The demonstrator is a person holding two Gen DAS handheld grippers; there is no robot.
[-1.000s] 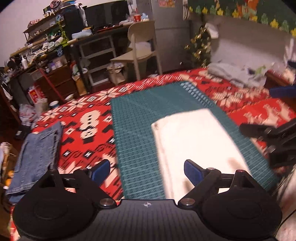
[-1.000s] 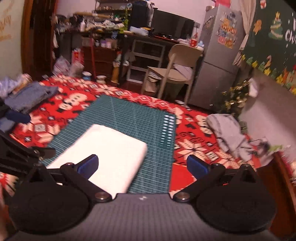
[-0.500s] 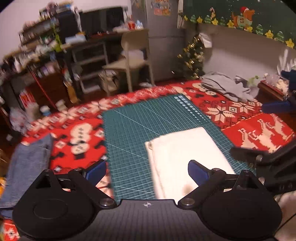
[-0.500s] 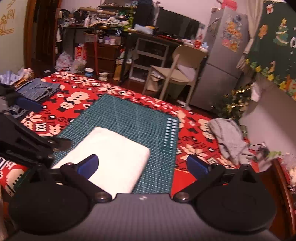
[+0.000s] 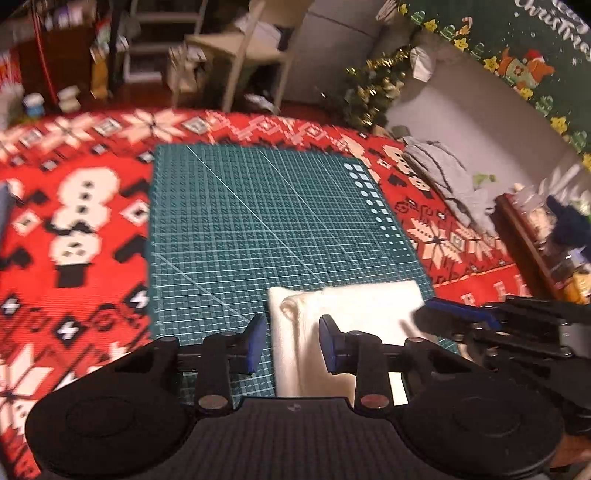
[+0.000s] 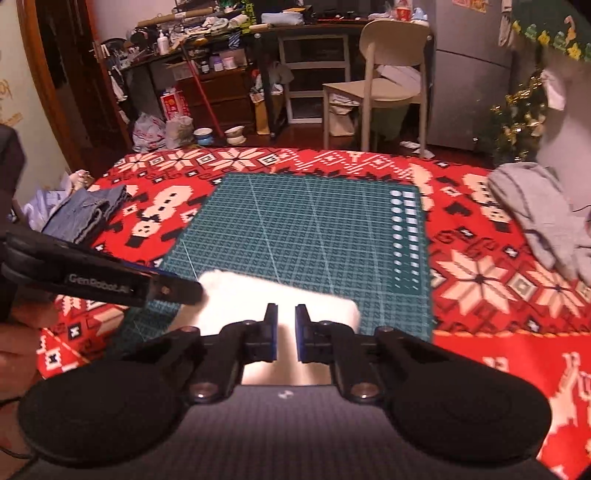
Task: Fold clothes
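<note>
White cloth: a folded white garment (image 5: 343, 306) lies on the near edge of the green cutting mat (image 5: 258, 221), over toward the mat's right corner as the left wrist view has it.
Mat: gridded, flat on the red patterned blanket (image 5: 74, 221) with its snowmen and snowflakes.
Left gripper (image 5: 291, 341): jaws have just been closing, and they stand narrowed around the left edge of the white garment, cloth bunched between the blue pads. Whether the pads actually press on it, I cannot tell; a gap shows on the left side.
Right gripper (image 6: 286, 330): jaws have just been closing too, now nearly together, only a thin slit left, the white cloth showing through that slit. Pinching the fabric or just above it? Cannot tell from this angle.
Two tools: each shows in the other's camera, the right one coming in at the garment's right corner, the left one at its left end.
Off to the sides: folded jeans (image 6: 85, 214) on the blanket's left, a grey garment (image 6: 535, 214) heaped on the right.
Beyond: a pale chair (image 6: 384, 85) and a cluttered desk (image 6: 258, 33).
</note>
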